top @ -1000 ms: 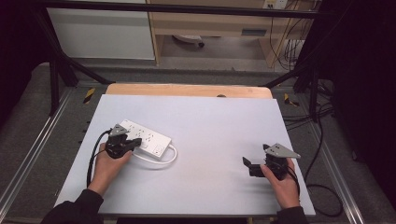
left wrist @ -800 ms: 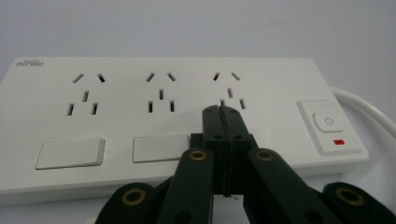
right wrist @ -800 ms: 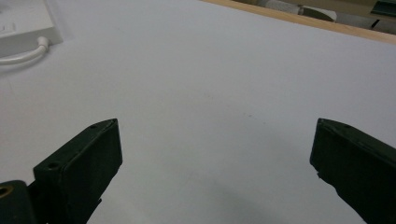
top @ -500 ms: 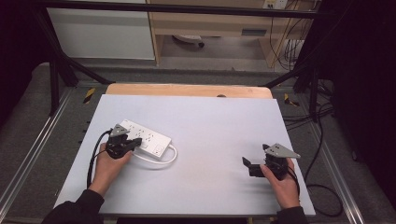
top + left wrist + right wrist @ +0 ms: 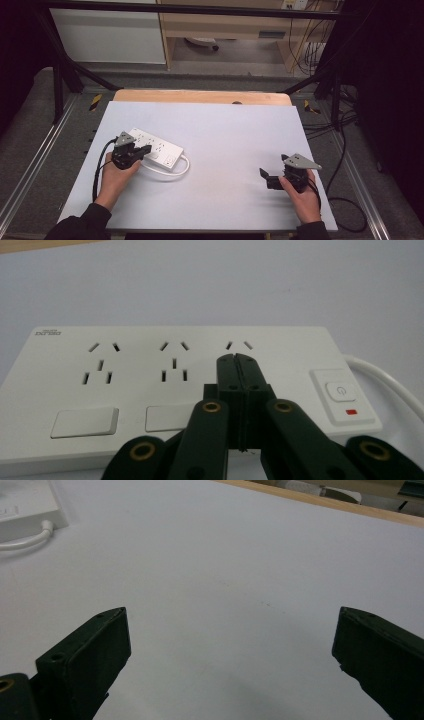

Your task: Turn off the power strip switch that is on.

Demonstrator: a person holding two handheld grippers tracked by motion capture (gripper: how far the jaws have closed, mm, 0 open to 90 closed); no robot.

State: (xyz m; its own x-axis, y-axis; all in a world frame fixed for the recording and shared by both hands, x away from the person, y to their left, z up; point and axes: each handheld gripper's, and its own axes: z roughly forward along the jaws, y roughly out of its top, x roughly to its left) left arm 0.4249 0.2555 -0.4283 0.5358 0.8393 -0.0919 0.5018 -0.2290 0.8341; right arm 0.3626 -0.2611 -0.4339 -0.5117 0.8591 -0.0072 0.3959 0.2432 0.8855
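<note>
Left gripper [image 5: 235, 358], jaws pressed together, tips over the white power strip [image 5: 150, 385]. Right gripper [image 5: 230, 645], jaws spread wide above bare worktop [image 5: 240, 555].

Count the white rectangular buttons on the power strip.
2 on the power strip: one near its left end, one beside it, partly behind the shut left claw, which may hide more.
</note>
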